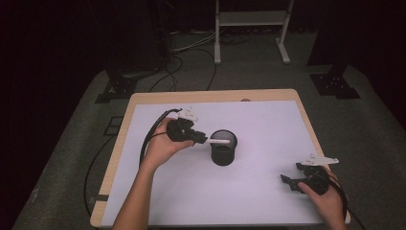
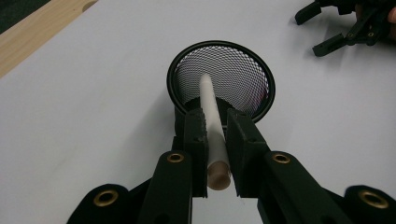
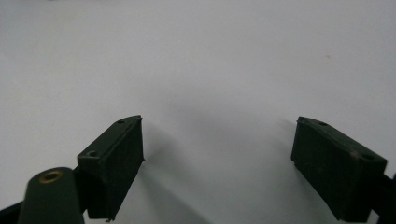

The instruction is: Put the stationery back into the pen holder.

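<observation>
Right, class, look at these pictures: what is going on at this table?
A person works with tongs in each hand. The left tongs are shut on a white pen, its tip over the mouth of a black mesh cup that stands on the white mat. The right tongs are open with nothing between them, low over the mat.

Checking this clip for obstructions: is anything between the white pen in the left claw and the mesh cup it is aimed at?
Nothing visible. The left claw is shut on the white pen, whose tip already reaches over the open mouth of the black mesh cup. The right claw sits open, well off to the side.
</observation>
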{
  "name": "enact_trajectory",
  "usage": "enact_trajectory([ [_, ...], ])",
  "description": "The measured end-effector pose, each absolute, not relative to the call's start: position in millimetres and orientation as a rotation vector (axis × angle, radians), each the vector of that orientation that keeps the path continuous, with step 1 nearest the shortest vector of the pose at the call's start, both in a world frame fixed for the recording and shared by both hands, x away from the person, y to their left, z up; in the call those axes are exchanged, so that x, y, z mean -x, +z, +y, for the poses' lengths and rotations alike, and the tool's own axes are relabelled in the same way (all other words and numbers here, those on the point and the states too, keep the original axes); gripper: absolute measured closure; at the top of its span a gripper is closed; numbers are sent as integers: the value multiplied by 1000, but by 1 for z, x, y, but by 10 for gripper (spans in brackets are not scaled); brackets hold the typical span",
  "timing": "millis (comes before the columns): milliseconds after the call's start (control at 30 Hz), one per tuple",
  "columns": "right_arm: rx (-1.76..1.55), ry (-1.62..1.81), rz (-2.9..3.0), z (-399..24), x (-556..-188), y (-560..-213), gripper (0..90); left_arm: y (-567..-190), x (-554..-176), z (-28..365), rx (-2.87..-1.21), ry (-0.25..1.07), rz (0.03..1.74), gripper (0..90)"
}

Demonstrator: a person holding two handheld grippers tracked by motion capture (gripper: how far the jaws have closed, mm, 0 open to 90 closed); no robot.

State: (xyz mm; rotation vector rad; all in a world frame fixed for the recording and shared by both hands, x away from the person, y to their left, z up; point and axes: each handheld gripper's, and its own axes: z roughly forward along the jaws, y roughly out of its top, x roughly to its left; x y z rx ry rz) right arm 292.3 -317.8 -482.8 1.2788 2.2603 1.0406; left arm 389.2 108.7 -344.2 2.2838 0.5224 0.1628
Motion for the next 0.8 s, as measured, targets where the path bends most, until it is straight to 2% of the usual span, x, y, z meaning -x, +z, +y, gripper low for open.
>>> enact_trajectory([
  [300, -1282, 1043, 2258, -318, -292, -483, 157, -344, -391, 103, -2267, 167, 520, 781],
  [600, -1280, 1041, 2260, -318, -292, -483, 157, -340, -389, 107, -2249, 183, 521, 722],
  [800, -1280, 1039, 2261, -318, -292, -483, 157, -337, -387, 113, -2250, 184, 526, 644],
])
